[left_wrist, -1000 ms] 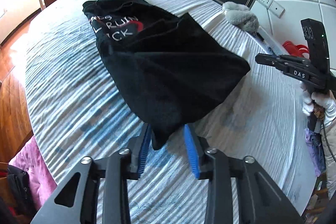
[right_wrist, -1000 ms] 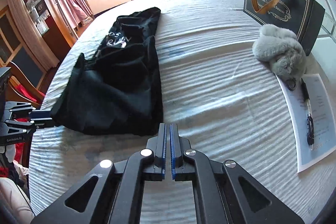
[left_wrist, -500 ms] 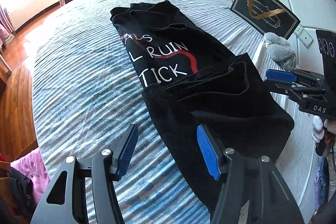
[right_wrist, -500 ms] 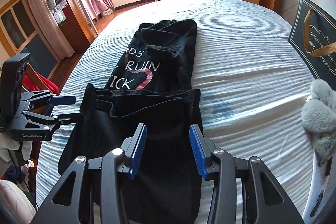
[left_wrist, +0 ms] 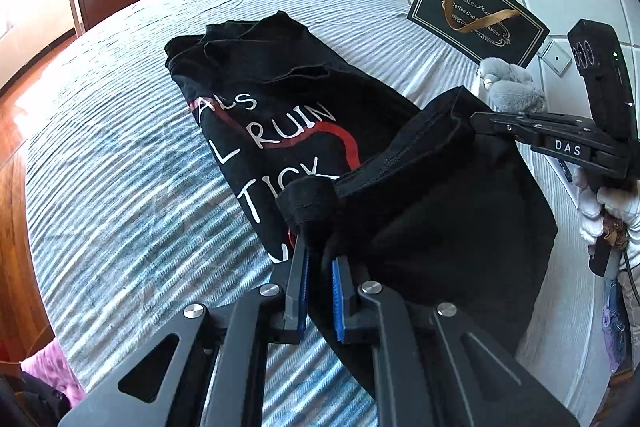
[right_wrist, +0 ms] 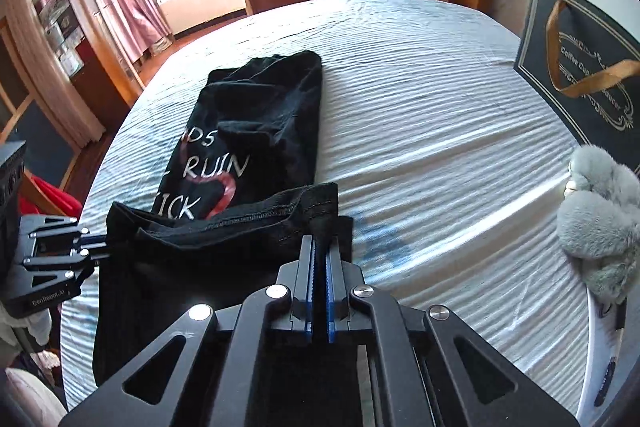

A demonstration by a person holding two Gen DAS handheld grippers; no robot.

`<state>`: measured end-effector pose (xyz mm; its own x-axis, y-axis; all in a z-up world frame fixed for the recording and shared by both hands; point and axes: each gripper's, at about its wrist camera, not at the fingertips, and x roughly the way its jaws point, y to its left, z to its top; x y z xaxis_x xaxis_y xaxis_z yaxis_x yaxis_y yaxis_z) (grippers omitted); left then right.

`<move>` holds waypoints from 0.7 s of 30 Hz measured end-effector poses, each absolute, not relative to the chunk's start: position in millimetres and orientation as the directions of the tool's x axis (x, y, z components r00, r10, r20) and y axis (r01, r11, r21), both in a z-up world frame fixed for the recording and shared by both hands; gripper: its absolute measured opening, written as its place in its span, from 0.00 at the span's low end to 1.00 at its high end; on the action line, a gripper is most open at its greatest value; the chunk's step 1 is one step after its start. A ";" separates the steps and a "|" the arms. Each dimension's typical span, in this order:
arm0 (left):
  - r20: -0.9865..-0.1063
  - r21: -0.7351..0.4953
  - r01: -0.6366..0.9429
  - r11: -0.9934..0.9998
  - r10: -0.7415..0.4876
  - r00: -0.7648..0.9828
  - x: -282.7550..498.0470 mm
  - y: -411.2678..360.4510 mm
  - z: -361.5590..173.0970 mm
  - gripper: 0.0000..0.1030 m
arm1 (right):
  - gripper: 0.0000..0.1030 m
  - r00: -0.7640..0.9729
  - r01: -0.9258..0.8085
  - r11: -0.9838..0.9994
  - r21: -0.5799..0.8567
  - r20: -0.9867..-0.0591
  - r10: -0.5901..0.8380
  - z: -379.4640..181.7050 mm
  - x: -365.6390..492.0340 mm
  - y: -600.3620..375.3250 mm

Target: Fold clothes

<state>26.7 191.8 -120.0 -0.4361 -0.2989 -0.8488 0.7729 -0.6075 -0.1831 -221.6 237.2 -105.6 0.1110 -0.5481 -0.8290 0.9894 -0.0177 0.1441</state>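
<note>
The black T-shirt lies lengthwise on the striped bedspread, long axis running away from both grippers, its near hem raised off the bed. The left gripper is clamped on the hem's left corner and the right gripper on its right, equally near. Judgement: the hem must travel forward along that axis toward the far collar end

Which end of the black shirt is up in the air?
The plain hem end, pinched by the left tool and right tool. The end with white letters lies flat on the bed.
</note>
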 end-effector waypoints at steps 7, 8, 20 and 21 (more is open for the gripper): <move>-0.834 -0.213 0.769 -0.603 -0.298 -0.465 38.1 189.4 -102.0 0.57 | 0.17 0.049 0.987 -0.101 0.123 -0.835 -0.548 -104.4 -232.2 242.4; -0.824 -0.213 0.766 -0.606 -0.309 -0.474 39.5 191.0 -96.8 0.57 | 0.17 0.057 0.987 -0.090 0.131 -0.822 -0.566 -96.6 -231.7 247.6; -0.876 -0.109 0.802 -0.588 -0.325 -0.357 17.1 173.7 -129.7 0.36 | 0.15 0.204 0.977 0.045 0.209 -0.853 -0.481 -126.9 -193.7 230.7; -0.878 -0.104 0.801 -0.589 -0.324 -0.352 16.8 172.8 -131.1 0.36 | 0.13 0.197 0.977 0.029 0.209 -0.856 -0.477 -131.9 -196.4 227.8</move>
<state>16.8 172.8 -131.1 -0.3521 -0.3242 -0.8780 0.8013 -0.5891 -0.1039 -196.4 227.8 -131.9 0.1973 -0.4772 -0.8563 0.9774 0.0287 0.2092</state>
